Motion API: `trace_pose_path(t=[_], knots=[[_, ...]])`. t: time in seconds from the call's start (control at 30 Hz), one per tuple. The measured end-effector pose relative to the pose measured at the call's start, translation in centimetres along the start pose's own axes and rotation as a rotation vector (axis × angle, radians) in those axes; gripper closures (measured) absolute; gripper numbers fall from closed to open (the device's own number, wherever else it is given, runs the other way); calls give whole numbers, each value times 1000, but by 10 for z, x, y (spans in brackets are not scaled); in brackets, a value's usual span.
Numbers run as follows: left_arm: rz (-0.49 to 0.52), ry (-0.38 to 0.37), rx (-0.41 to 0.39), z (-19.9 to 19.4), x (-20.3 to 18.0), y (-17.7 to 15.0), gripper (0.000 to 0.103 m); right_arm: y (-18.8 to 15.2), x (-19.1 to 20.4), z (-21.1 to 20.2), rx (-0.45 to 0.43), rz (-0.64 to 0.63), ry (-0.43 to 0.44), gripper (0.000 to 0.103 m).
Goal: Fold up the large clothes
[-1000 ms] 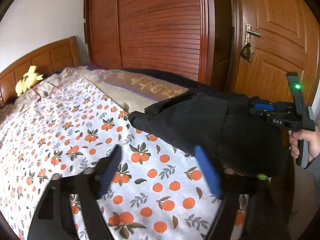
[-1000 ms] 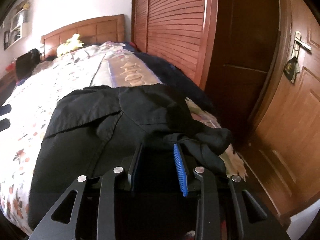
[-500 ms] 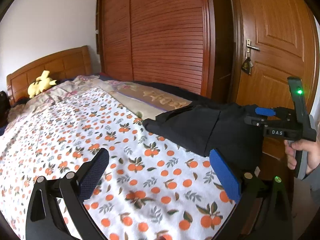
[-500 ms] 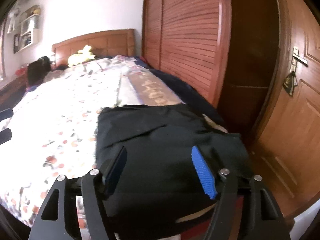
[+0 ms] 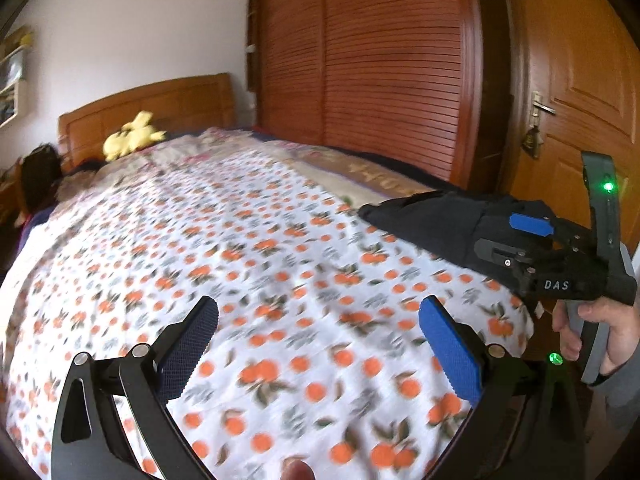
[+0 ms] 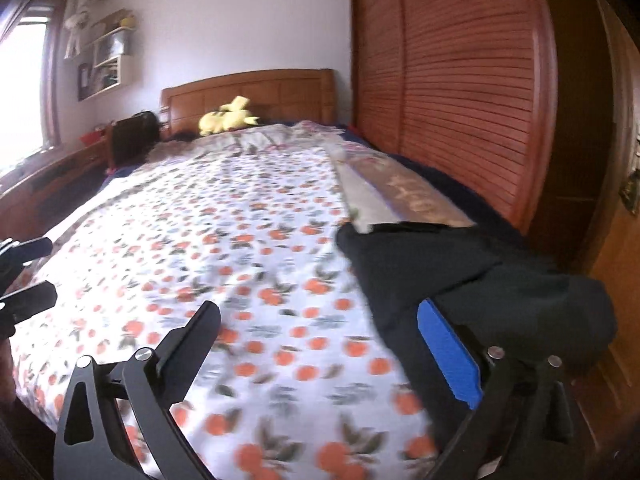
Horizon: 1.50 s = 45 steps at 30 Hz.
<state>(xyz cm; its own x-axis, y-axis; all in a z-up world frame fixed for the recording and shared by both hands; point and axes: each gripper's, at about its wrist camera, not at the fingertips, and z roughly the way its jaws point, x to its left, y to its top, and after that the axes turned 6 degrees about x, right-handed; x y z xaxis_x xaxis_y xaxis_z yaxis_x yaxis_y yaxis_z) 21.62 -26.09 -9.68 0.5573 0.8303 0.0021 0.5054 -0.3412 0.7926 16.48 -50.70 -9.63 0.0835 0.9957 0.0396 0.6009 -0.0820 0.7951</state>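
Note:
A folded black garment (image 5: 432,220) lies at the right corner of the bed, near the foot; it also shows in the right wrist view (image 6: 460,276). My left gripper (image 5: 316,336) is open and empty above the orange-print sheet (image 5: 240,264). My right gripper (image 6: 316,344) is open and empty, with its blue finger (image 6: 448,356) beside the garment's left edge. In the left wrist view the right gripper (image 5: 532,240) sits at the garment's near end, held by a hand.
The bed has a wooden headboard (image 6: 248,92) with a yellow plush toy (image 6: 228,118) in front. A slatted wardrobe (image 5: 384,68) and a wooden door (image 5: 576,92) stand at the right. A dark bag (image 6: 132,136) and low furniture are at the left.
Both grippers have pulled back and opened wide. The right gripper let go of the black garment and moved left off it. The garment rests folded at the bed corner.

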Motion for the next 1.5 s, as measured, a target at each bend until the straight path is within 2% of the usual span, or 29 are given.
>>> trace_pose_path(t=[0.13, 0.43, 0.63, 0.87, 1.03, 1.27, 1.5], knots=[[-48, 58, 15, -21, 30, -21, 2, -3, 40, 4, 21, 2, 67, 8], [-168, 228, 35, -85, 91, -63, 2, -13, 116, -19, -11, -46, 173, 8], [-247, 274, 37, -123, 119, -85, 2, -17, 159, -36, -29, -90, 219, 8], [-286, 337, 37, -156, 128, -104, 2, -25, 197, -46, -29, -107, 278, 8], [-309, 392, -8, -190, 133, -110, 2, -24, 218, -63, -52, -117, 310, 8], [-309, 441, -71, -234, 134, -101, 2, -15, 235, -103, -124, -123, 327, 8], [-304, 467, -135, -271, 124, -90, 2, -4, 235, -131, -176, -110, 332, 8]])
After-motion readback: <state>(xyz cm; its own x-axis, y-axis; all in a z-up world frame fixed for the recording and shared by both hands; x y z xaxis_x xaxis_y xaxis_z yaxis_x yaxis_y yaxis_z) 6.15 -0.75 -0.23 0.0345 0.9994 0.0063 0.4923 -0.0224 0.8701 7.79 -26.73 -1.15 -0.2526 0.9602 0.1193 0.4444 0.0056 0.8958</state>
